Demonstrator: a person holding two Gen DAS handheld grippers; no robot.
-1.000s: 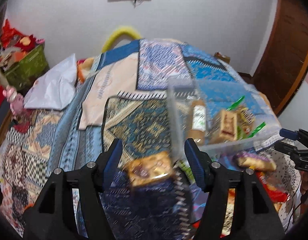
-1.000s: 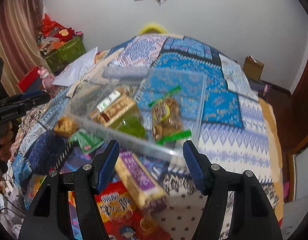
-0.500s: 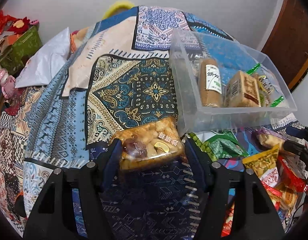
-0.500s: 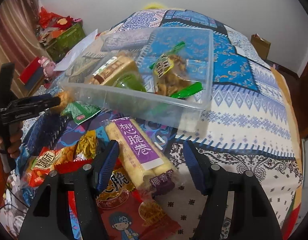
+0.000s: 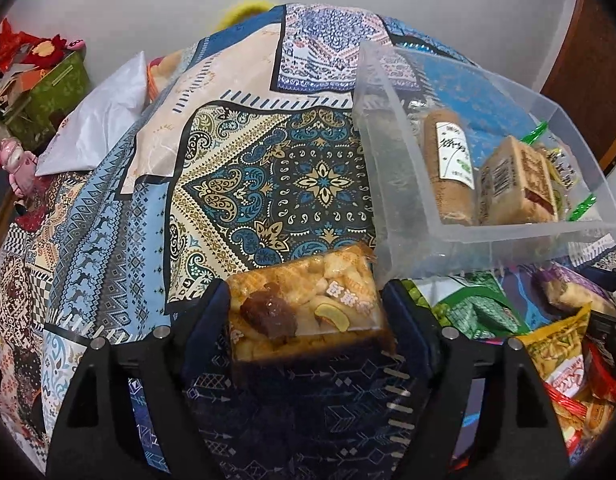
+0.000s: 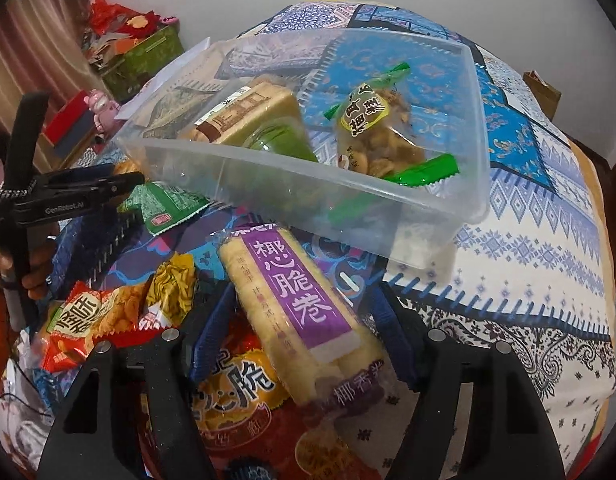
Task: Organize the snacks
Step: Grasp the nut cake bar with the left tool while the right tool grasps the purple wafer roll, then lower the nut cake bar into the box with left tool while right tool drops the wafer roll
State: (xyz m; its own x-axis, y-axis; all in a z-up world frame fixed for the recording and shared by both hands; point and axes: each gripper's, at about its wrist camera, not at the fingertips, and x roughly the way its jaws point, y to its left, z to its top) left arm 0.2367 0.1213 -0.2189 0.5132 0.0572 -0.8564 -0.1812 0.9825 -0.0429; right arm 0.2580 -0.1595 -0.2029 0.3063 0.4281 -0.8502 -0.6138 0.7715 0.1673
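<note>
Two hand-held grippers work over a bed (image 5: 244, 184) covered with a patterned quilt. The left hand-held gripper (image 5: 306, 308) has its jaws opening around a clear-wrapped nut brittle bar (image 5: 304, 312) that lies on the quilt between the blue pads; whether the pads touch it I cannot tell. Just beside it, to the right, stands a clear plastic bin (image 5: 399, 184) with several wrapped snacks inside. The right hand-held gripper (image 6: 304, 334) also has its jaws opening, with a purple-labelled roll pack (image 6: 296, 304) lying slantwise between the fingers and apparently clear of both pads. That pack rests on a red snack bag (image 6: 244, 408), just in front of the bin's near wall.
</note>
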